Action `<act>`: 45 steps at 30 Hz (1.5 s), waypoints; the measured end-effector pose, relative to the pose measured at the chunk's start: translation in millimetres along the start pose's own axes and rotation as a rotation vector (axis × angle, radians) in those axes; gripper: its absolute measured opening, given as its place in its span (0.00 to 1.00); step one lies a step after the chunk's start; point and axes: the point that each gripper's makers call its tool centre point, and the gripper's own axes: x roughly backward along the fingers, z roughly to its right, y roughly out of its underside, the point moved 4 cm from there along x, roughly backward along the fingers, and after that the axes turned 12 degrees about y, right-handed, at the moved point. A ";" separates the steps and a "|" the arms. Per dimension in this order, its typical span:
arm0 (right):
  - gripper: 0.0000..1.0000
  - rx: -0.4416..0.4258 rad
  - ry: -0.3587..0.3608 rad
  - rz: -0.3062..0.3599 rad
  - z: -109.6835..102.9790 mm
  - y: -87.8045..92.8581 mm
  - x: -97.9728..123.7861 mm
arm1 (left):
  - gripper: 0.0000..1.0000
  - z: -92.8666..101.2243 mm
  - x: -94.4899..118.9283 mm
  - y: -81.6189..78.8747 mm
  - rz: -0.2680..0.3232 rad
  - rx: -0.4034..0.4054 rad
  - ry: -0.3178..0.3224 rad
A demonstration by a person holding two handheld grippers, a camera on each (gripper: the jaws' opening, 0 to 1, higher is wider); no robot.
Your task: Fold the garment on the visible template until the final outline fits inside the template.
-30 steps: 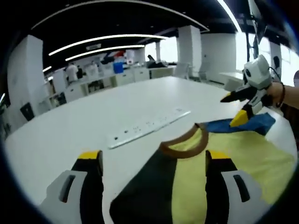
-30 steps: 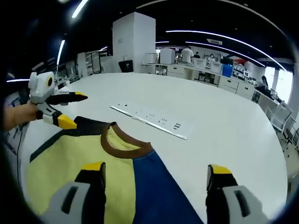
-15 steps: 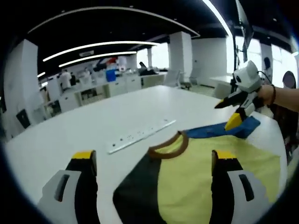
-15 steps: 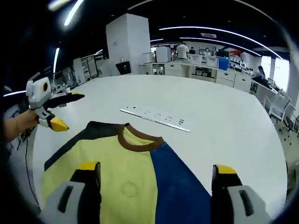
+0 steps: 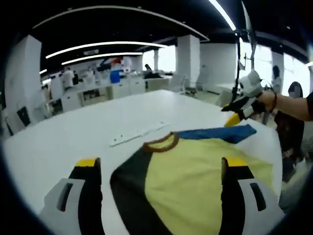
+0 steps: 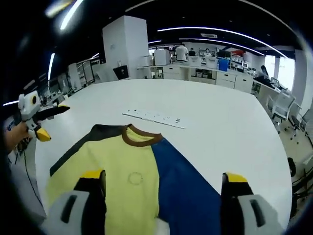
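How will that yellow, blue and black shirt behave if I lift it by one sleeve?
The shirt lies flat and thin on the white table, so it will probably drape limply and trail. It looks light; a sleeve grab likely drags the body along the smooth top. The blue sleeve may bunch.

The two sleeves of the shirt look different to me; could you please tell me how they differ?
The black sleeve is on the left gripper's side of the shirt; the blue sleeve is on the right gripper's side. In the right gripper view, the blue sleeve shows as a much broader patch than the black sleeve's narrow strip. Both lie flat on the white table, joining the yellow front below the brown collar.
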 end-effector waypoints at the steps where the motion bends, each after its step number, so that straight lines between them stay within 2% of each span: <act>1: 0.99 -0.008 0.001 -0.006 0.4 4.5 4.6 | 0.99 4.3 4.6 3.2 0.000 0.008 0.001; 6: 0.98 -0.018 0.024 -0.014 11.2 21.7 18.4 | 0.99 27.2 20.4 14.4 -0.012 0.003 0.004; 8: 0.98 -0.028 0.031 -0.021 18.1 27.6 19.7 | 0.99 29.7 26.2 19.5 -0.019 -0.002 0.009; 10: 0.97 -0.039 0.034 -0.024 20.9 37.2 29.9 | 0.98 36.1 33.3 21.6 -0.016 -0.028 -0.005; 17: 0.95 -0.075 0.072 -0.040 41.5 63.5 48.5 | 0.97 54.9 48.9 24.3 -0.002 -0.016 -0.010; 24: 0.91 -0.121 0.137 -0.076 71.5 90.7 56.0 | 0.97 70.8 59.4 28.4 0.000 -0.016 -0.015; 26: 0.91 -0.144 0.154 -0.098 77.2 100.5 61.1 | 0.96 69.9 62.8 32.1 -0.007 -0.012 -0.017; 29: 0.91 -0.158 0.181 -0.108 85.1 108.7 67.0 | 0.96 72.2 66.0 34.2 0.008 0.043 -0.009; 33: 0.91 -0.194 0.208 -0.105 97.8 116.4 72.4 | 0.96 70.1 70.8 37.3 -0.005 0.015 -0.027; 34: 0.91 -0.212 0.235 -0.101 113.5 120.4 68.0 | 0.96 71.3 72.2 36.6 -0.001 0.021 -0.027; 37: 0.90 -0.199 0.292 -0.105 124.8 128.6 74.3 | 0.96 73.0 74.6 36.6 0.002 0.028 -0.028; 39: 0.90 -0.199 0.311 -0.090 128.9 132.9 77.8 | 0.95 77.1 76.4 38.9 -0.016 0.014 -0.031; 43: 0.87 -0.189 0.330 -0.136 146.9 153.4 78.2 | 0.95 86.0 81.5 40.5 -0.018 0.034 -0.028; 45: 0.86 -0.178 0.336 -0.152 150.0 161.8 80.0 | 0.95 88.8 83.1 45.5 -0.054 0.046 -0.032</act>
